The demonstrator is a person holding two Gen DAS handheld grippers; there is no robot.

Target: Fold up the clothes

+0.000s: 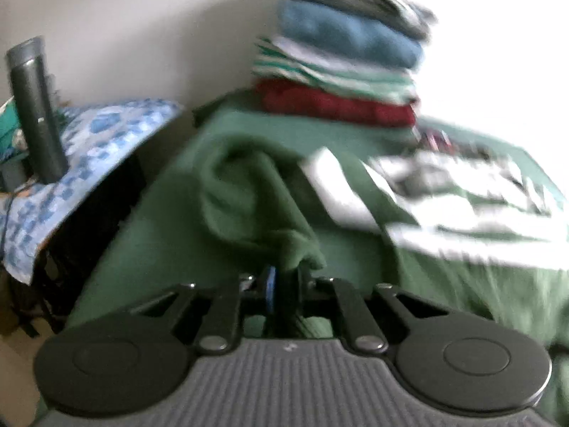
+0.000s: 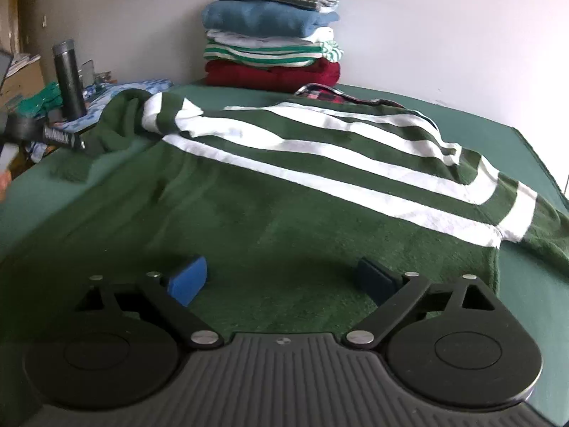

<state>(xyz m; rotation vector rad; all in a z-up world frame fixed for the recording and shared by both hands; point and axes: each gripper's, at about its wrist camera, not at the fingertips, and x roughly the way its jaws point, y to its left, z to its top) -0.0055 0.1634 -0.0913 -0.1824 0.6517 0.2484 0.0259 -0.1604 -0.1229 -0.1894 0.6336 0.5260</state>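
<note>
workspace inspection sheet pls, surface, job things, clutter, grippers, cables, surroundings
surface: green bed sheet, mostly covered by the garment.
job's things: green sweater with white stripes spread flat, left sleeve lifted; stack of folded clothes at the wall; a plaid garment partly hidden behind the sweater.
clutter: dark flask upright on a blue patterned cloth; green items beside it, too small to tell.
grippers: left gripper shut on the sleeve cuff, view blurred; right gripper open, low over the sweater's hem.
cables: a thin dark cord near the patterned cloth.
surroundings: plain pale wall.
</note>
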